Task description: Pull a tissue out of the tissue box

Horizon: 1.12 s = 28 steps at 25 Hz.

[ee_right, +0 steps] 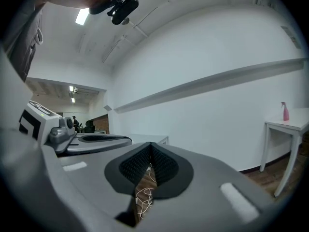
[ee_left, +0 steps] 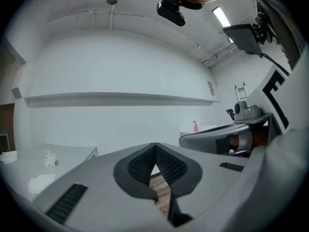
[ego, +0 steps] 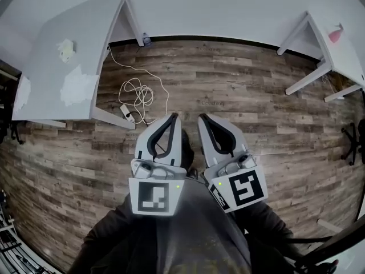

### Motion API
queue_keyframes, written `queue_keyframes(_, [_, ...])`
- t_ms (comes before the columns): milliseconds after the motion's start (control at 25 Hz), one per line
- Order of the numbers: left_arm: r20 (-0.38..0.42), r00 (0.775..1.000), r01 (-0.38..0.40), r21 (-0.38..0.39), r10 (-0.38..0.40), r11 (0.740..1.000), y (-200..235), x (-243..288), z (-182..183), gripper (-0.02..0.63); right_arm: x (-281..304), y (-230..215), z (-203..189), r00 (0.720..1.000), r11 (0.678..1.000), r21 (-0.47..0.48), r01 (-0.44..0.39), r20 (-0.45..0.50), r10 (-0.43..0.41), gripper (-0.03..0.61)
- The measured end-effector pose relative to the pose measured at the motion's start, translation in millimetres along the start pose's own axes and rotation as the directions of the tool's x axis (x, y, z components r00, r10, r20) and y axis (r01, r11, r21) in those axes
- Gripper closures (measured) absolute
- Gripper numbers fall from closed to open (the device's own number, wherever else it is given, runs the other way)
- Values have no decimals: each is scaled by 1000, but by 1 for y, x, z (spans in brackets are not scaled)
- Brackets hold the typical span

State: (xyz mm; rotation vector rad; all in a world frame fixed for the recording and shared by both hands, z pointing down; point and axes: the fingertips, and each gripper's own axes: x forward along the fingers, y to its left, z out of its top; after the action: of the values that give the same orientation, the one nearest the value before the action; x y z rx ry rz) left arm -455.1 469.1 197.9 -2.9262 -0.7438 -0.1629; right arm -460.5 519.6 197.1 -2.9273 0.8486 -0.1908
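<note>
The left gripper (ego: pixel 173 117) (ee_left: pixel 154 145) and the right gripper (ego: pixel 202 117) (ee_right: pixel 149 144) are held side by side over the wood floor (ego: pixel 239 79), in the head view to the lower right of the table (ego: pixel 48 56) (ee_left: pixel 72 153) and well apart from it. Each gripper has its jaws together at the tips with nothing between them; only floor shows through the slit behind the left tips, and floor with a bit of cable (ego: pixel 137 93) (ee_right: pixel 144 197) behind the right ones. No tissue box can be made out for certain: a small whitish lump (ego: pixel 65 50) (ee_left: pixel 49 159) sits on the table near its far edge and may be the box or a crumpled tissue, too small to tell. Nearer on the same table lie flat white sheets (ego: pixel 77 85) (ee_left: pixel 39 182). The cable lies coiled on the floor just beside the table's right legs, with a power strip (ego: pixel 126 113) at its near end. A second table (ego: pixel 345 53) stands well apart from the first, across the floor to the right, with a pink bottle (ego: pixel 335 34) (ee_left: pixel 195 125) (ee_right: pixel 285 111) on it. The person's dark sleeves (ego: pixel 114 244) show behind the grippers
</note>
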Motion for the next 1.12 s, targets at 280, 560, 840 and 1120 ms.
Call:
queue_keyframes(280, [11, 997, -74, -39, 75, 996, 60, 93, -15, 615, 96, -53, -7, 998, 998, -24, -59, -26, 59, 577])
queue_keyframes(560, [-17, 990, -138, -69, 137, 988, 152, 206, -15, 615, 242, -98, 5, 982, 984, -13, -179, -67, 177, 577])
queue_keyframes(840, [-53, 951, -309, -88, 305, 947, 259, 239, -4, 615, 364, -81, 41, 930, 931, -34, -364, -60, 362, 577])
queue_keyframes(1120, [-106, 841, -539, -72, 531, 839, 371, 216, -19, 615, 478, -18, 61, 819, 818, -42, -574, -29, 573, 577])
